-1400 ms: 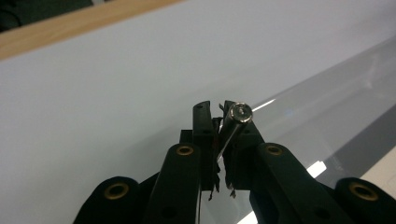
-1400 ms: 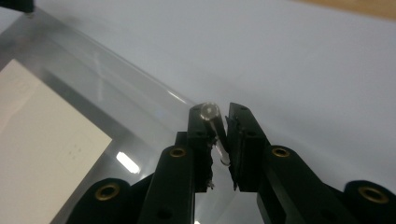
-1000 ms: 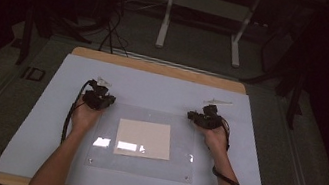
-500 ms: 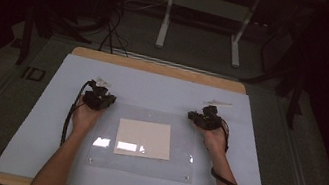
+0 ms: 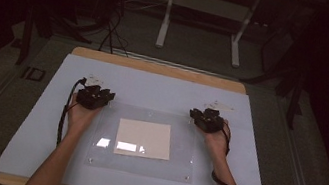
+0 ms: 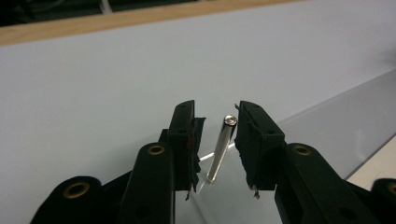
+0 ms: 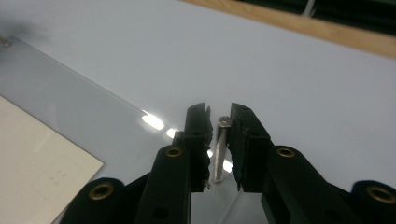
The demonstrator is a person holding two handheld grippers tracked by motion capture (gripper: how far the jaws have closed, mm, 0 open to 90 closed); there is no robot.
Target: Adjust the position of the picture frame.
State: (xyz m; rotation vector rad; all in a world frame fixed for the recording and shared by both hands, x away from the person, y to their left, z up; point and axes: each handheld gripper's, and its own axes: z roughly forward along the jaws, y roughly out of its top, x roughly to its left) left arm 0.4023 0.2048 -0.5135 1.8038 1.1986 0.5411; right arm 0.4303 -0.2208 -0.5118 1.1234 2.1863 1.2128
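On the near part of the worktop, a clear acrylic sheet lies flat over the pale blue mat, and everything else is best placed against it. Under the sheet, about at its middle, sits a cream square of paper. The person's forearms come up along either side of the sheet, one hand at each far corner.

At the sheet's far left corner the left gripper stands over a small metal pin that rises upright from that corner. Its jaws have just been opening; they now stand released, with clear gaps either side of the pin between them.

At the sheet's far right corner the right gripper brackets a second pin, also upright. Those jaws have been opening too, though less far: a thin gap shows on each side, so the pads seem just off the metal.

Beyond the sheet, the mat runs bare to the worktop's wooden far edge, and past that stands a white metal frame on the dark floor.
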